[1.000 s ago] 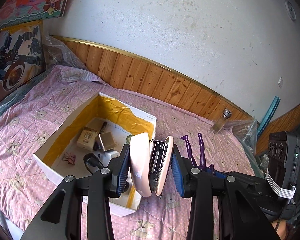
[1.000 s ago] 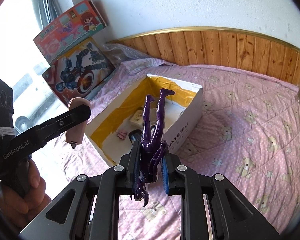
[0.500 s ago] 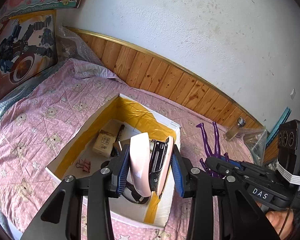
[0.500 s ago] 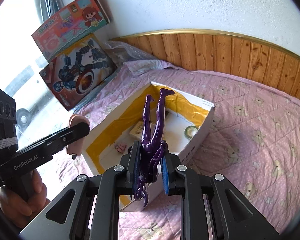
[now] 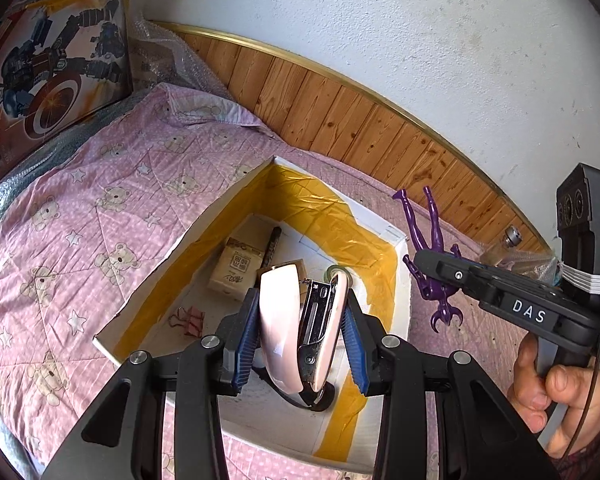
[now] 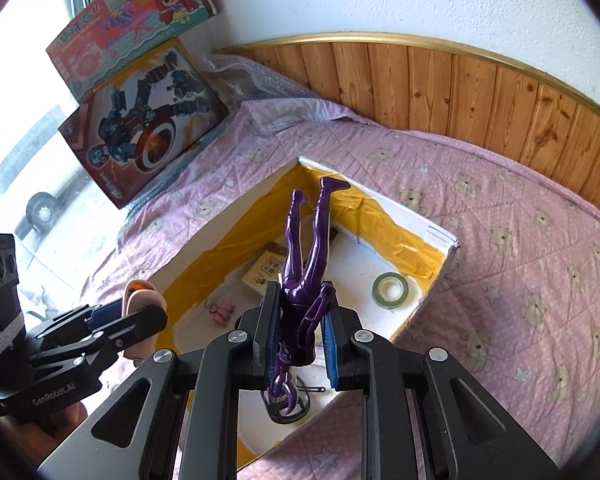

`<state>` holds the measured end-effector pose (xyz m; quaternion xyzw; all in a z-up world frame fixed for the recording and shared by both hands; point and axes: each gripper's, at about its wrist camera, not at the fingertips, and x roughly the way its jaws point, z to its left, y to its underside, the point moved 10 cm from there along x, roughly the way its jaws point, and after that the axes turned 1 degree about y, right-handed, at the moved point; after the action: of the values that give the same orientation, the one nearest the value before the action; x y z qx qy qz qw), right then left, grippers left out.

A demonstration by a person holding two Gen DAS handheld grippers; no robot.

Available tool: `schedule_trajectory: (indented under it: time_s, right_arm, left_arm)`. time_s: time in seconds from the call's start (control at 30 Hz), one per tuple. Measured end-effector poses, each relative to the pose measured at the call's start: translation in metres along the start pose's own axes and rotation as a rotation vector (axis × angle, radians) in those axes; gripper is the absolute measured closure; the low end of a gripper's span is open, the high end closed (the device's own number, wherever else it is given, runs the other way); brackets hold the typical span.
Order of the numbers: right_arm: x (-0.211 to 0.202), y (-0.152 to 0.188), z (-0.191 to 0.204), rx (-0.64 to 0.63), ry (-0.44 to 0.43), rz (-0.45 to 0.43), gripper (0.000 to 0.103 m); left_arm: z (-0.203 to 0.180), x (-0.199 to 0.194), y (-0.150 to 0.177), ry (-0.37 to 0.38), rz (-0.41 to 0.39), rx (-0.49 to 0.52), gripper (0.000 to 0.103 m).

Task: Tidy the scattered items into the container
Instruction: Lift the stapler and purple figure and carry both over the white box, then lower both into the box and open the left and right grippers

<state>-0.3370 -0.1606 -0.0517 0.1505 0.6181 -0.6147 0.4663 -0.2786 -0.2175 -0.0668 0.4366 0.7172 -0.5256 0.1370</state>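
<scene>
a: left wrist view — left gripper (image 5: 300, 336) closed on a pink stapler (image 5: 296, 328), blue pads pressed against both its sides, stapler standing on end above the near part of the white box (image 5: 140, 308). what lies inside?

b: box lined with yellow tape, resting on a pink bear-print quilt (image 5: 100, 208). on its floor: a small tan carton (image 5: 240, 268), a dark pen (image 5: 270, 246) beside it, a pink binder clip (image 5: 188, 320) nearer the left wall, a green tape roll (image 5: 334, 270) half hidden behind the stapler. at right, the right gripper (image 5: 432, 264) holds a purple figure (image 5: 432, 248) head down, legs up, past the box's right wall; a hand (image 5: 556, 396) grips its handle.

a: right wrist view — state of the tool?

b: right gripper (image 6: 300, 332) shut on the purple figure (image 6: 304, 276) at the torso, legs pointing up and away, claws hanging below the pads. figure sits over the near end of the white box (image 6: 428, 304).

a: contents from this side?

b: green tape roll (image 6: 390, 289) on the white floor near the right wall, pink binder clip (image 6: 222, 309) near the left wall, tan carton (image 6: 264, 270) partly behind the figure. left gripper (image 6: 140, 316) enters at lower left with the pink stapler (image 6: 140, 300) between its fingers, just beside the box's left wall. two toy cartons (image 6: 140, 92) lean in the far corner.
</scene>
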Motion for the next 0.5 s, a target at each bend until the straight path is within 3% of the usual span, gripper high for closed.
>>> schedule_trajectory:
  time_s: [0.37, 0.5]
  right_arm:
    - [0.066, -0.014, -0.022, -0.038, 0.026, 0.110, 0.083]
    - [0.090, -0.015, -0.035, -0.052, 0.074, 0.131, 0.073]
  left_arm:
    - [0.023, 0.025, 0.011, -0.064, 0.068, -0.022, 0.062]
    - [0.030, 0.033, 0.013, -0.082, 0.094, -0.029, 0.058]
